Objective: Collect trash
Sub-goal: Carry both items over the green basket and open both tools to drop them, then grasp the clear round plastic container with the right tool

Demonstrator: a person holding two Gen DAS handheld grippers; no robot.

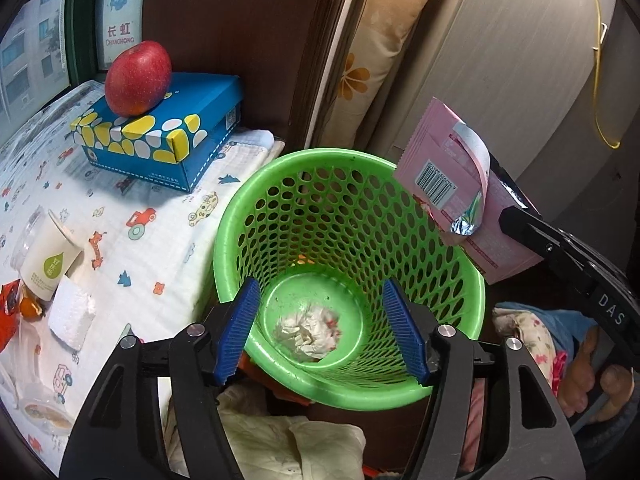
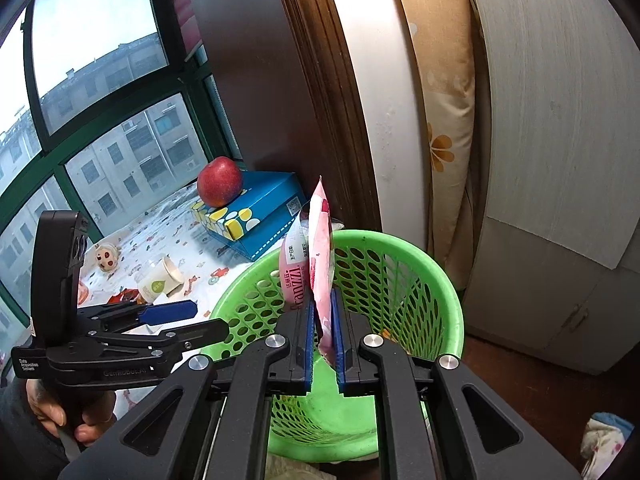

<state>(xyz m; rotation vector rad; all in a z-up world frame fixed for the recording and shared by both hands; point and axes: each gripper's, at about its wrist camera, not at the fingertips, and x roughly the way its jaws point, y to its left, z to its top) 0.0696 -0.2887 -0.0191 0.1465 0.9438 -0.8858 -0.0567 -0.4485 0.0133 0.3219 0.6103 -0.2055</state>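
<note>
A green perforated trash basket (image 1: 404, 200) stands beside the bed, with a crumpled white tissue (image 1: 308, 330) at its bottom. My left gripper (image 1: 326, 332) is open and empty, its blue pads over the basket's near rim. My right gripper (image 2: 323, 344) is shut on a pink snack wrapper (image 2: 320, 256) and holds it upright above the basket (image 2: 400, 264). In the left wrist view the wrapper (image 1: 448, 176) hangs over the basket's right rim. The left gripper (image 2: 172, 312) also shows open in the right wrist view.
On the patterned bedsheet (image 1: 160, 248) lie a tipped paper cup (image 1: 50, 260), a white foam block (image 1: 72, 314), an orange wrapper (image 1: 10, 300) and a plastic lid (image 1: 44, 416). A red apple (image 1: 138, 78) sits on a blue tissue box (image 1: 168, 136). Cloth (image 1: 280, 440) lies below the basket.
</note>
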